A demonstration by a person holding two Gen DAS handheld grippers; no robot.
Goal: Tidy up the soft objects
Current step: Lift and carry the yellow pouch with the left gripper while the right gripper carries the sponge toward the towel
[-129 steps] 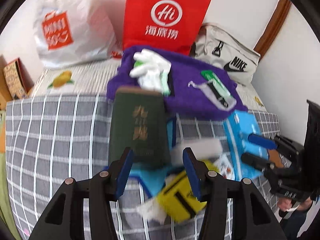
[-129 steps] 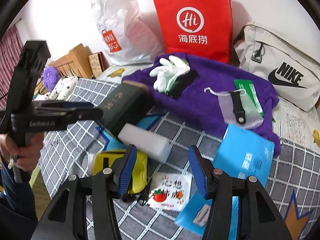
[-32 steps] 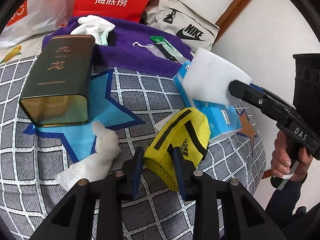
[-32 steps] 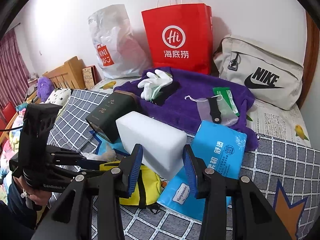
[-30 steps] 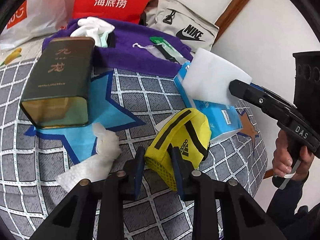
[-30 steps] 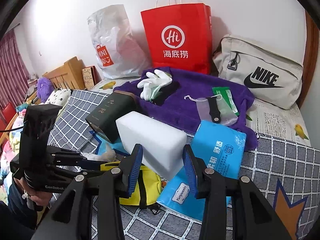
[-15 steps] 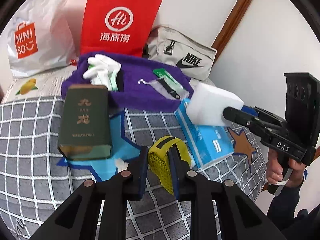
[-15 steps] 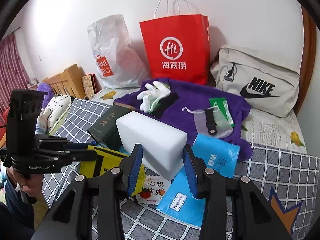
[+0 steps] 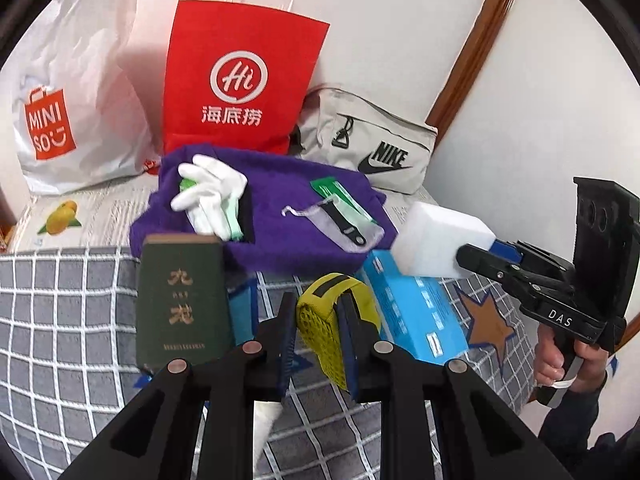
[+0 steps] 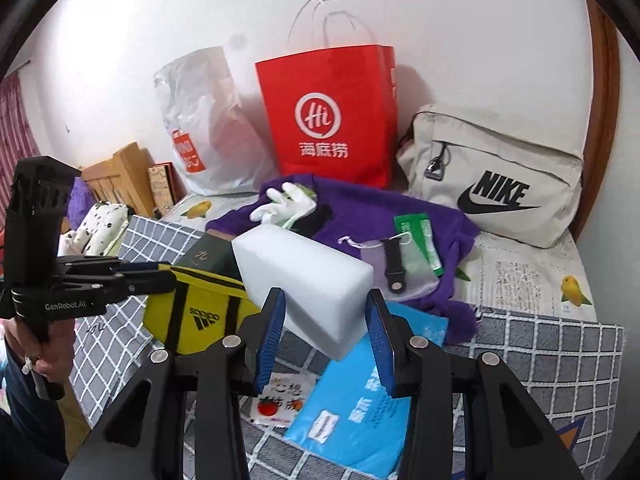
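Note:
My left gripper (image 9: 318, 330) is shut on a yellow Adidas mesh pouch (image 9: 326, 320) and holds it above the checked bedspread (image 9: 60, 320); the pouch also shows in the right wrist view (image 10: 200, 312). My right gripper (image 10: 326, 338) is shut on a white foam block (image 10: 304, 280) and holds it in the air; the block also shows in the left wrist view (image 9: 436, 242). A purple towel (image 9: 280, 220) lies behind, with white gloves (image 9: 212, 188) and a mesh drawstring bag (image 9: 344, 224) on it.
A dark green tin box (image 9: 180, 300) and a blue packet (image 9: 416, 316) lie on the bed. A red paper bag (image 9: 240, 76), a white Miniso bag (image 9: 68, 92) and a beige Nike bag (image 9: 372, 148) stand against the wall. A snack sachet (image 10: 284, 400) lies below the block.
Both grippers have risen and pulled back with their loads. The yellow pouch has come up off the bedspread in my left gripper. The foam block stays held in the right.

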